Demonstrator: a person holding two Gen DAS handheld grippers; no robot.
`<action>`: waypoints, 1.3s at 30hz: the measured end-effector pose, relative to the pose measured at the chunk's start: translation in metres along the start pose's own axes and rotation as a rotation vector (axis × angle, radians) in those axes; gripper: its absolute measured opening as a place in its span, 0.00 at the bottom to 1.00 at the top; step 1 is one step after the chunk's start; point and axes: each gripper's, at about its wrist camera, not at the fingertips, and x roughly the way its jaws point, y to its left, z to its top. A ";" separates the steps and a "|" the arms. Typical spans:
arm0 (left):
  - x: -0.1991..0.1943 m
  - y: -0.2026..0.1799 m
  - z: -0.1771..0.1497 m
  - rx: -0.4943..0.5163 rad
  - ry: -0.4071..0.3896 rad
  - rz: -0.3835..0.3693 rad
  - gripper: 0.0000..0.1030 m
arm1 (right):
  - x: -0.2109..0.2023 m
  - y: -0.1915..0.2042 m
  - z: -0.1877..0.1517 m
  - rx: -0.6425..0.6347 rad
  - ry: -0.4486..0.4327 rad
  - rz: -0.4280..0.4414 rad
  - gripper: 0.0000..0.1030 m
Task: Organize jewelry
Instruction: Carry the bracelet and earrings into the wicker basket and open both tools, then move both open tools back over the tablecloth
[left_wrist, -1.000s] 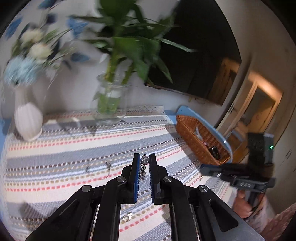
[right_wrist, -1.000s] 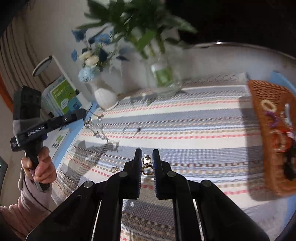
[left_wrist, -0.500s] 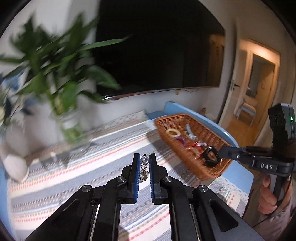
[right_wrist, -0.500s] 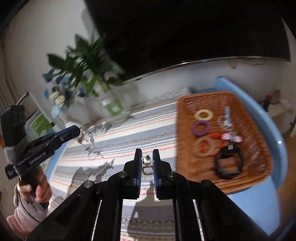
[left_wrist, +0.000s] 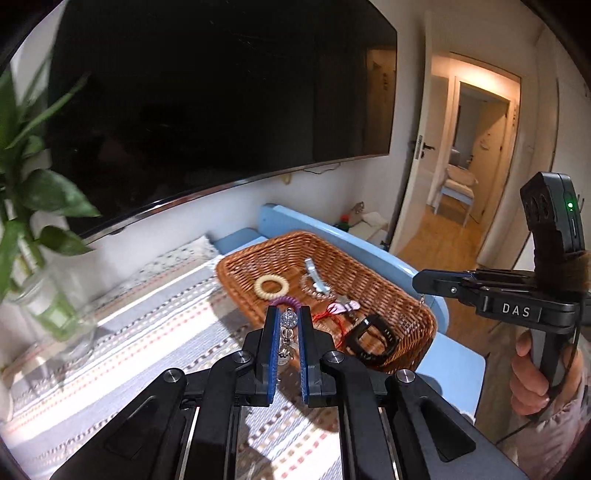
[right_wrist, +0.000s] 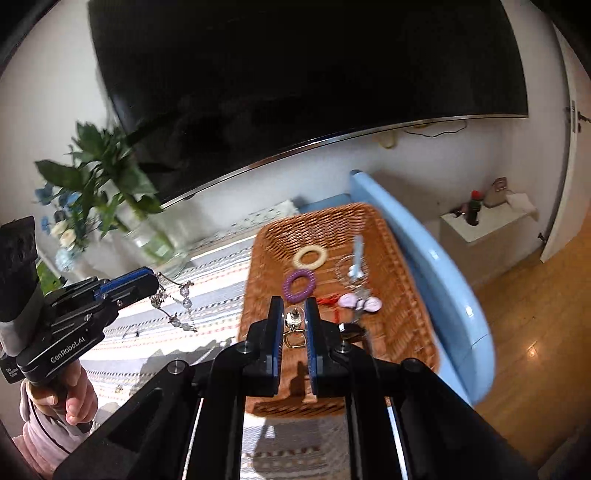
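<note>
Left gripper, lower centre of its view: jaws narrow, clamped on a beaded chain, which dangles in loops in the right wrist view. Right gripper, lower centre: jaws narrow, pinching a small gold clasp charm.

Wicker basket sits mid-frame, past both tips, on the striped cloth. Already in it: cream ring, purple coil ring, black band.

Judgement: step in hand is carrying both pieces over the basket. Get tips inside the rim, low, over bare weave. Let the chain pool before releasing, so it doesn't snag the rim or tangle with the rings.
</note>
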 end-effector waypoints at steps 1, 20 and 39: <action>0.004 0.000 0.003 -0.001 0.002 -0.009 0.09 | 0.002 -0.006 0.004 0.011 0.001 0.005 0.12; 0.092 -0.002 0.008 -0.098 0.139 -0.244 0.09 | 0.075 -0.076 0.000 0.126 0.154 -0.106 0.12; 0.069 0.012 -0.041 -0.182 0.235 -0.283 0.16 | 0.057 -0.083 -0.026 0.192 0.175 -0.118 0.31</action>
